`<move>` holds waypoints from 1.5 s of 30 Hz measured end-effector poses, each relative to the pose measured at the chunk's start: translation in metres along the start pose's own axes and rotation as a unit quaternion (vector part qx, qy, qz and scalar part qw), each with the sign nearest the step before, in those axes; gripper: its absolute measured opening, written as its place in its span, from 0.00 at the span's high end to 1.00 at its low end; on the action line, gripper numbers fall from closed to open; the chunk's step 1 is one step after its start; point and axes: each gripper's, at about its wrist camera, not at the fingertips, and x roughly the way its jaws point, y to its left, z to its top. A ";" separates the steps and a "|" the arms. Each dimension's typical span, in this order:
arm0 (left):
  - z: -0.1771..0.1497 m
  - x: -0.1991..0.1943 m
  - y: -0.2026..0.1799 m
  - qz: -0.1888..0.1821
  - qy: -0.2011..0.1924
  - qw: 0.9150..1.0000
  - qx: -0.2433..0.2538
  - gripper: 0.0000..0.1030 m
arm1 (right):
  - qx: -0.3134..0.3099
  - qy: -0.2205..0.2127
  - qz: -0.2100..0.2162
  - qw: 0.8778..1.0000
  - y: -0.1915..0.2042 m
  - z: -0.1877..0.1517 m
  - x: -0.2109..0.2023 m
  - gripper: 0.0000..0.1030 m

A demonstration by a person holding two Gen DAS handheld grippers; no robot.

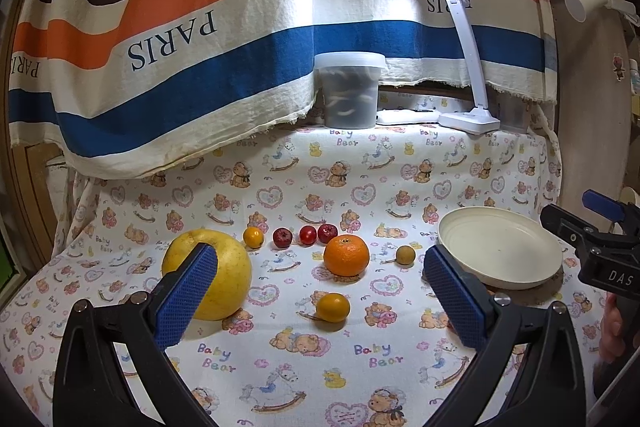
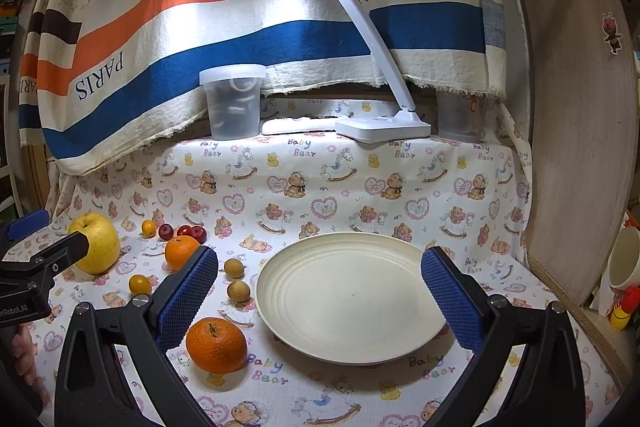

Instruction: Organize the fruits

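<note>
Both tongs hang wide open over the counter (image 2: pixel 360 187) with nothing between their blue pads: the left tongs (image 1: pixel 320 291) look across the scattered fruit, and the right tongs (image 2: pixel 320 287) frame the empty cream plate (image 2: pixel 352 291) on the right. The big yellow apple (image 1: pixel 224 267) sits far left; it looks heavy, smooth and rather wide for the opening, so a grip across its middle seems safest, as a hold near the top would likely slip. The two oranges, one mid-counter (image 1: pixel 346 255) and one near beside the plate (image 2: pixel 216 345), look firm with a pebbled skin that should hold well if squeezed at the equator. The small yellow-orange fruits (image 1: pixel 333 307) (image 1: pixel 253 237) are light and glossy and may roll or pop out, so a gentle, centred pinch is wise. The three red fruits (image 1: pixel 306 235) lie in a tight far row, two seemingly touching, and probably bruise easily. Two brown round fruits (image 2: pixel 239 291) (image 2: pixel 234 267) rest just left of the plate, hard-looking and prone to roll.
</note>
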 end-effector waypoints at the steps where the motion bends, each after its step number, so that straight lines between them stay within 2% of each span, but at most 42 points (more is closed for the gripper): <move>1: 0.000 0.000 0.000 -0.001 0.000 1.000 0.001 0.00 | 0.000 -0.001 0.001 1.000 0.000 0.000 0.000 0.01; 36: -0.001 0.001 0.000 0.003 0.002 1.000 -0.001 0.00 | -0.007 -0.005 -0.002 1.000 0.002 -0.001 0.001 0.01; 41: -0.001 0.012 -0.003 0.016 0.030 0.999 0.008 0.00 | -0.013 -0.013 -0.030 0.999 0.003 -0.004 -0.003 0.01; 45: -0.002 0.013 -0.002 0.022 0.031 0.999 0.006 0.00 | -0.005 -0.003 -0.017 1.000 -0.001 -0.005 0.001 0.01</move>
